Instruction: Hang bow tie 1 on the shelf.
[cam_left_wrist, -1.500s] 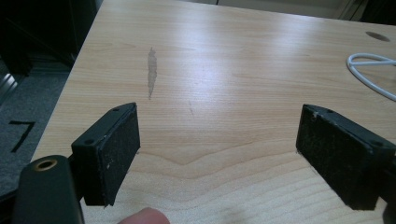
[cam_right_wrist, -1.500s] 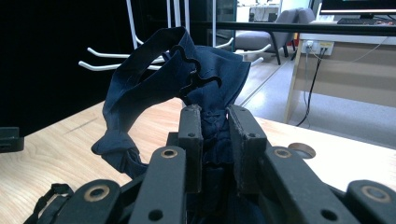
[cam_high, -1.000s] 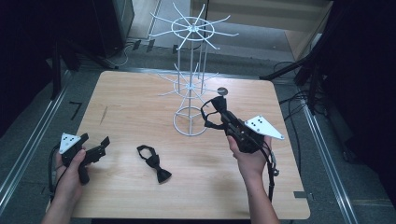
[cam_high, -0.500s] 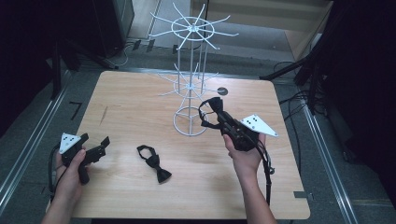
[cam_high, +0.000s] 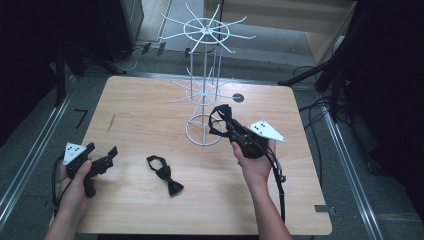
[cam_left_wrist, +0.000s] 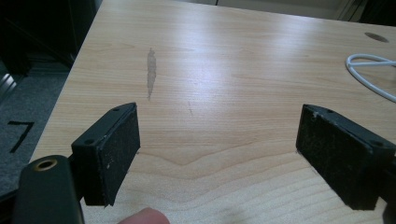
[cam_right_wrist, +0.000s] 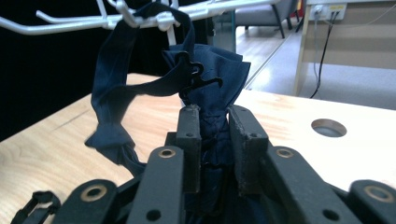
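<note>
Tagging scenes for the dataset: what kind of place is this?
Likely a lab or recording workspace: a bare wooden table edged by metal rails, loose cables on a grey floor, with a white wire display rack.

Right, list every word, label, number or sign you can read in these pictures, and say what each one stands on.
"7": a black mark shaped like this digit on the grey floor left of the table.
Dark dots on the grey plates of the left gripper and the right gripper: markers, not text.
The bow tie in the right gripper's jaws, the one lying on the table and the white wire stand bear no readable text.
</note>
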